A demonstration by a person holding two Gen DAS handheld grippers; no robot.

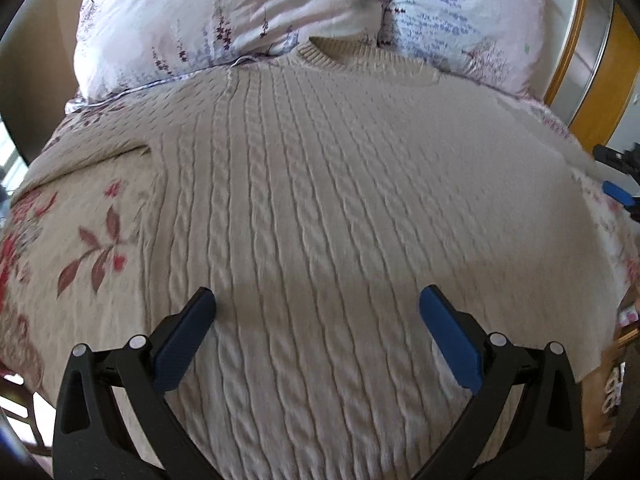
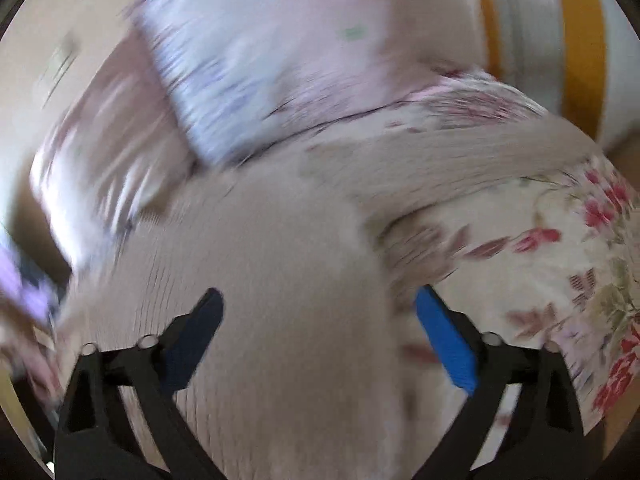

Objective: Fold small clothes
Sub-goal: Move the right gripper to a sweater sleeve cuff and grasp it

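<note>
Fold looks barely started. The cream cable-knit sweater [image 1: 320, 184] lies flat on the floral-print bedspread [image 1: 80, 240], body spread full width, ribbed collar [image 1: 320, 54] at the far end touching the two floral pillows [image 1: 192, 20]. Hem is at the near end, under the left gripper.

On the scene's left a sleeve [image 1: 92, 152] runs out from the shoulder across the bedspread, not tucked in. The right side of the sweater is blurred in the left wrist view; the right wrist view shows what I take to be the other sleeve [image 2: 460, 168] stretching away over the bedspread toward the right, also unfolded. That view is heavily smeared, so low confidence.

Judgement: nothing folded yet. Both sleeves, the side folds and the bottom-to-top fold are all still to do.

Grippers:
- Left gripper [image 1: 318, 304]: jaws spread wide, nothing between the blue pads [image 1: 450, 340], hovering over the near-middle of the sweater body. Can't tell if it touches the knit.
- Right gripper [image 2: 318, 308]: jaws wide apart, nothing gripped, over the sweater's right edge where knit meets bedspread. It also shows as a dark shape at the far right edge of the left wrist view.

Containers: none visible. No basket, bin or drawer in either view. Past the bed on the right is an orange-framed panel [image 1: 576, 64], possibly a door or wardrobe; contents not visible.
</note>
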